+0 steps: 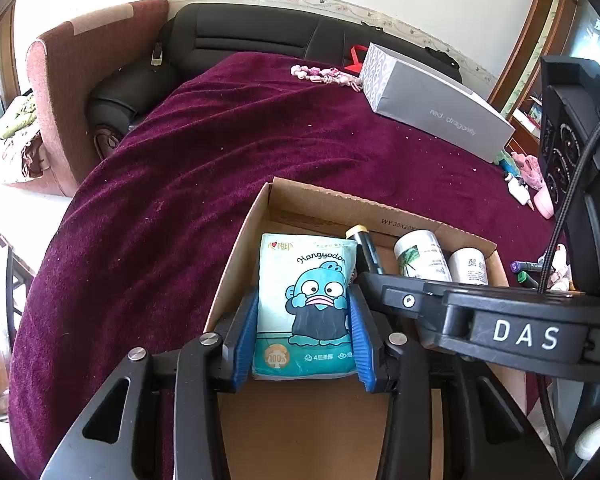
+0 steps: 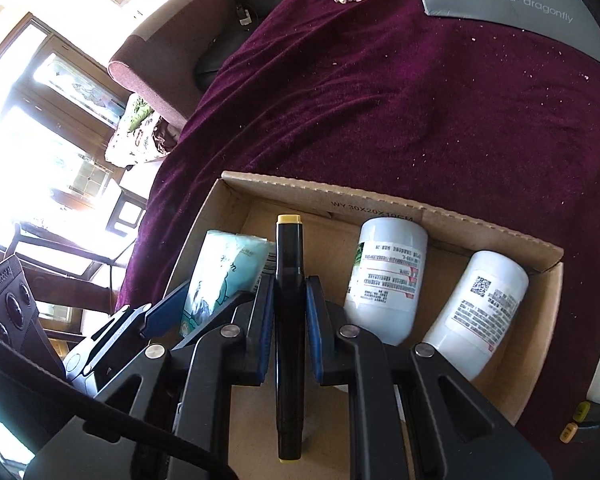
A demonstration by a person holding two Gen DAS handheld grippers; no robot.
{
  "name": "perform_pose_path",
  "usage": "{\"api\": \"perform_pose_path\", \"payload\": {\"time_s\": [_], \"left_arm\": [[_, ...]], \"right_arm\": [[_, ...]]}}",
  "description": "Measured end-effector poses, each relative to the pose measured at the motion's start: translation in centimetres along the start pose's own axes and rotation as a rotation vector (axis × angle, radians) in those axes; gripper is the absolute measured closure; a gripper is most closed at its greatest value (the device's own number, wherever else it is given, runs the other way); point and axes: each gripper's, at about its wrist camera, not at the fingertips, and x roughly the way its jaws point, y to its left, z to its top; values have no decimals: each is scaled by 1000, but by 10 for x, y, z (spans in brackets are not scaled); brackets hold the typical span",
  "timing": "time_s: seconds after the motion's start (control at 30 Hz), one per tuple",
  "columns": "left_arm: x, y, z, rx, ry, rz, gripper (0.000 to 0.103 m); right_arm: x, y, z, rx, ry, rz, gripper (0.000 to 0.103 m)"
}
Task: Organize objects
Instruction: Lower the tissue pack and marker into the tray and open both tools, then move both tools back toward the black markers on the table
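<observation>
Holding: both grippers loaded over the box (image 2: 396,196), side by side.
Left gripper (image 1: 304,340): blue pads closed on the tissue pack (image 1: 306,300) at its lower half, one pad on each long edge; pack upright in the jaws, face to the camera.
Right gripper (image 2: 288,320): jaws narrow, clamped on the marker (image 2: 288,300) about mid-barrel; yellow cap points away, toward the far wall of the box.
Pack, handling: judged light and soft, a film wrap over paper. It will squash and bow under pressure, and the film is likely slick. The grip across its width looks sound; a lighter squeeze would do.
Marker, handling: judged light, stiff, smooth plastic. Could pivot or roll between pads if held off-centre; mid-barrel is the right place.
Location: pack at the left end of the box, marker just right of it; whether either touches the floor of the box, cannot tell.
Already inside: two white bottles (image 2: 386,276) lying on their sides at the right end, near each other.
Box: open cardboard, on a purple cloth (image 1: 180,160).
Risk: the two grippers are close together; releasing one could nudge the other's load.
</observation>
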Motion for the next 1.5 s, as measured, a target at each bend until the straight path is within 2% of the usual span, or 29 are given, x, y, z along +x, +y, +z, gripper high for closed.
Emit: {"api": "perform_pose_path", "payload": {"time_s": [0.47, 0.67, 0.73, 0.77, 0.87, 0.9, 1.1, 1.23, 1.3, 1.4, 1.5], "left_arm": [[1, -5, -2, 35, -29, 22, 62], [-2, -2, 0, 10, -17, -43, 51], [-5, 1, 0, -13, -10, -63, 49], [-7, 3, 0, -30, -4, -74, 49], [-18, 6, -1, -68, -5, -98, 48], [-23, 6, -1, -73, -7, -105, 48], [-68, 0, -7, -83, -46, -134, 48], [-100, -16, -17, -83, -69, -201, 43], [-109, -28, -20, -69, -69, -230, 43], [-116, -54, -25, -34, -51, -281, 43], [-111, -87, -32, 3, 10, -354, 43]], "right_arm": [[2, -2, 0, -5, -5, -21, 90], [-3, -6, -1, 22, -30, -39, 89], [-10, -9, 0, 33, -48, -29, 86], [-15, -10, 0, 37, -59, -25, 82], [-29, -8, 1, 43, -96, 8, 53], [-35, -8, -1, 47, -112, 22, 50], [-66, -1, -15, 18, -163, 40, 50], [-93, -5, -40, 10, -206, 66, 49], [-109, -12, -55, 7, -235, 64, 44], [-135, -30, -79, 11, -285, 40, 43], [-160, -54, -100, 35, -330, 3, 43]]}}
